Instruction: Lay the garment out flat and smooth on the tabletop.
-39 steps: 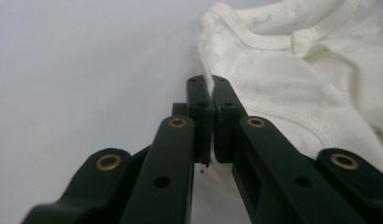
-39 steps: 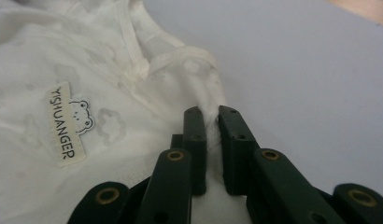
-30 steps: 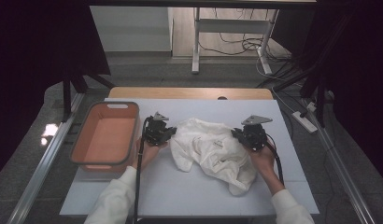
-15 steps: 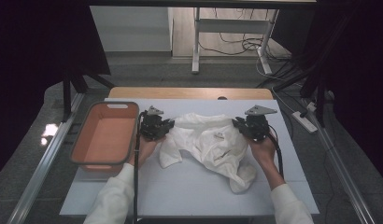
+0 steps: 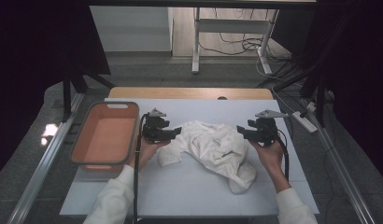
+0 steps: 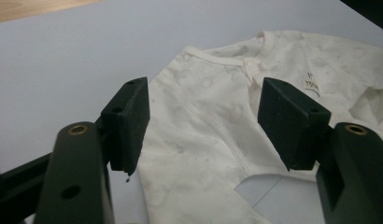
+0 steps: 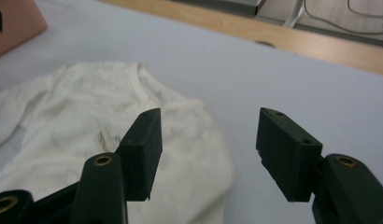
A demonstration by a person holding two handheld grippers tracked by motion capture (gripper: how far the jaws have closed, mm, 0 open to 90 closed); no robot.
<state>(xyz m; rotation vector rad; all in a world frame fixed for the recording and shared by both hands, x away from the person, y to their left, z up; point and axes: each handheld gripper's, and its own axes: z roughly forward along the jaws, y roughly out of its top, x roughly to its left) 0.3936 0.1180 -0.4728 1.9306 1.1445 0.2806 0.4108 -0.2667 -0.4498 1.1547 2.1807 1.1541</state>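
The white garment (image 5: 216,148) is seen crumpled between the left gripper (image 5: 173,133) and the right gripper (image 5: 243,132), both held with jaws apart and gripping nothing. Bare table (image 5: 189,189) is left nearer the person, and an orange bin (image 5: 105,135) sits just outside the left gripper, nothing seen inside.

A small white garment (image 5: 216,148), faintly printed and crumpled, lies spread across the middle of the pale table top, its ribbed neckline (image 6: 248,63) turned toward the far edge. A small label (image 6: 311,84) shows inside near the collar. One end trails toward the near edge, bunched into a rounded fold (image 5: 242,175), while a flap (image 5: 169,156) sticks out at the left.
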